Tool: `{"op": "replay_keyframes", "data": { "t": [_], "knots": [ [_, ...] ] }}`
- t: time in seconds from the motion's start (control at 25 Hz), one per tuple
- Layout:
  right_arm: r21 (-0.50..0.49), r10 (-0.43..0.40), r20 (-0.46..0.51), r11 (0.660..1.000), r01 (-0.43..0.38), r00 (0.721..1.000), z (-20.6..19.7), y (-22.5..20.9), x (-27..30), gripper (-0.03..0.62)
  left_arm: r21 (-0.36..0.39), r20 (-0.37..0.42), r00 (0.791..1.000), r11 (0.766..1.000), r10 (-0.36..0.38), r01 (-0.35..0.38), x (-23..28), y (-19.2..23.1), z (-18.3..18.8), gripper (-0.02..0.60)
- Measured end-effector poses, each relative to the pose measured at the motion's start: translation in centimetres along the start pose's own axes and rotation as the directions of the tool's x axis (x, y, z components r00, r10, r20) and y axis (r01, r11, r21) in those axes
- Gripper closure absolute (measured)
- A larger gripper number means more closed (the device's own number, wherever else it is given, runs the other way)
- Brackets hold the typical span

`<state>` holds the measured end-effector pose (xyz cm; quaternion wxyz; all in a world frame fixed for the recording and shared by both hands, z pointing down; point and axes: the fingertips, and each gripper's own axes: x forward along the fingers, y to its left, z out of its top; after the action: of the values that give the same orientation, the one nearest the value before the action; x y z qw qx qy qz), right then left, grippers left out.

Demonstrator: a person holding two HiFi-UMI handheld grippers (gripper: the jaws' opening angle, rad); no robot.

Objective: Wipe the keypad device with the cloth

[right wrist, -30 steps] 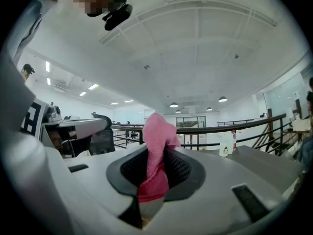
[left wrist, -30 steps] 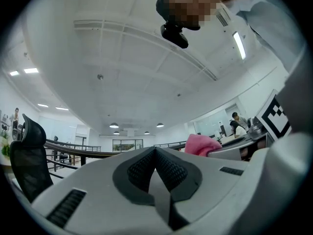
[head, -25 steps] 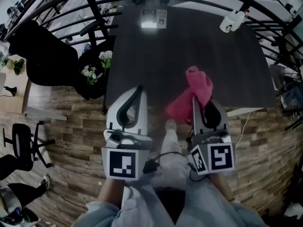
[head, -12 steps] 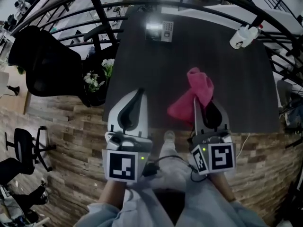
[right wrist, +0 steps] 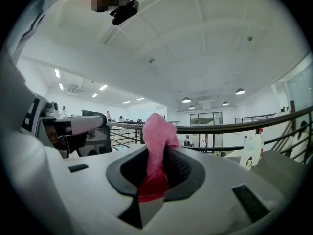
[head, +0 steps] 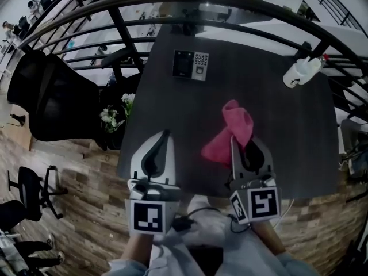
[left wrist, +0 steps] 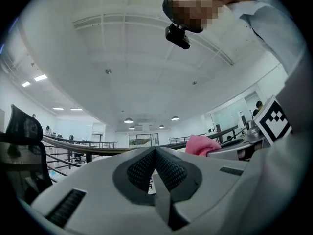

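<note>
The keypad device (head: 191, 65), black with a grey key block, lies flat at the far left of the dark table (head: 287, 154). My right gripper (head: 238, 142) is over the table's near edge, shut on a pink cloth (head: 233, 130) that bunches up out of its jaws. In the right gripper view the pink cloth (right wrist: 157, 143) is pinched between the ribbed pads. My left gripper (head: 166, 133) hangs beside it at the table's near left edge, shut and holding nothing; its jaws meet in the left gripper view (left wrist: 155, 152). Both grippers are well short of the keypad device.
A white spray bottle (head: 301, 72) stands at the table's far right corner, seen too in the right gripper view (right wrist: 252, 152). A black railing (head: 241, 25) arcs over the table. Left of the table are a black chair (head: 52, 99) and white flowers (head: 118, 111).
Both grippers and the view have moved forward towards the table. The keypad device now sits lower in the head view, and the glare on it is gone. The cloth stays gripped.
</note>
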<state>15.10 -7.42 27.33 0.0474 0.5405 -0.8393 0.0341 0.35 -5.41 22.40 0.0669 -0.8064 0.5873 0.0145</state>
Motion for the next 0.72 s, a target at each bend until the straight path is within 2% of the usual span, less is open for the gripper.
{"op": "replay_keyframes", "data": {
  "t": [0.12,0.36,0.72],
  "knots": [
    [0.004,0.010,-0.004,1.000,-0.010,1.000,-0.2,-1.8,1.3,0.516,0.040,-0.003,1.000,0.999,-0.001,0.001,1.8,-0.9,-0.1,0.580],
    [0.005,0.020,-0.006,1.000,-0.020,1.000,-0.5,-4.0,3.0,0.517,0.026,-0.019,1.000,1.000,0.008,-0.008,3.9,-1.8,-0.9,0.580],
    [0.000,0.015,-0.014,1.000,-0.015,1.000,-0.8,-5.7,4.7,0.516,0.026,-0.002,1.000,0.999,0.021,-0.021,5.8,-1.5,-0.7,0.580]
  ]
}}
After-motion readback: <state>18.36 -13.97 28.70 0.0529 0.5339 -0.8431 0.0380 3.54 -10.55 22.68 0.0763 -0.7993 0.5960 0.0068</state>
